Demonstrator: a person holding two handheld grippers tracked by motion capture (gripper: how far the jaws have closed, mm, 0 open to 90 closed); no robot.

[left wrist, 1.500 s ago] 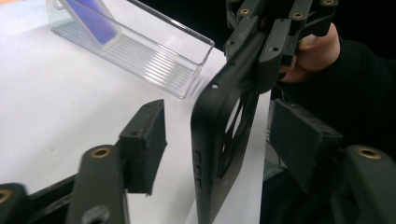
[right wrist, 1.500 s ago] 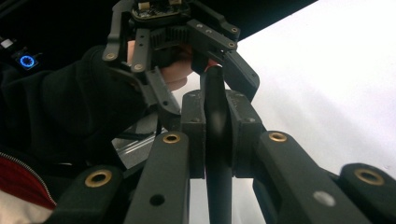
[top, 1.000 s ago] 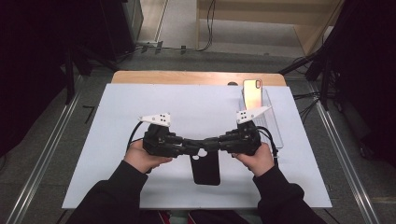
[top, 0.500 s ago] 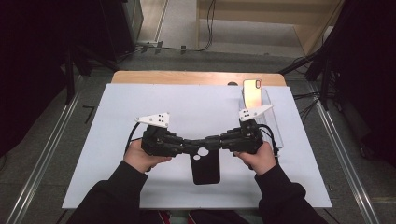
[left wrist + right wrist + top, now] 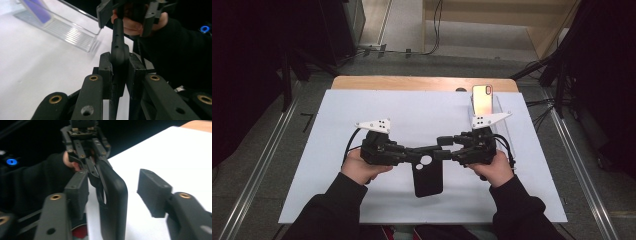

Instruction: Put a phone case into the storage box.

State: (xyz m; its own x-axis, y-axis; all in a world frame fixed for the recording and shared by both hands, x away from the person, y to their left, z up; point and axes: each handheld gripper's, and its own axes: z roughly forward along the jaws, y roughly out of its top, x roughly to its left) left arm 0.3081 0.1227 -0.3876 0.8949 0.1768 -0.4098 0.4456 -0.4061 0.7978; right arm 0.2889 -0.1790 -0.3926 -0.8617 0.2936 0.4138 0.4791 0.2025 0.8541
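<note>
A black phone case (image 5: 428, 177) hangs just above the white table sheet (image 5: 337, 125), its top end with the camera hole between both grippers. My left gripper (image 5: 424, 154) is shut on that end; in the left gripper view both pads press the case (image 5: 119, 47) edge-on. My right gripper (image 5: 447, 147) faces it from the right. Its jaws have just been opening: in the right gripper view the case (image 5: 112, 202) stands between them, the right pad (image 5: 152, 192) well clear of it.
A phone (image 5: 482, 97) leans upright in a clear plastic stand (image 5: 501, 117) at the back right of the sheet. The wooden table edge (image 5: 412, 82) runs along the far side. Dark stands and cables surround the table.
The right gripper's jaws have spread apart off the case. The left gripper keeps its hold, and both hands stay almost where they were.
</note>
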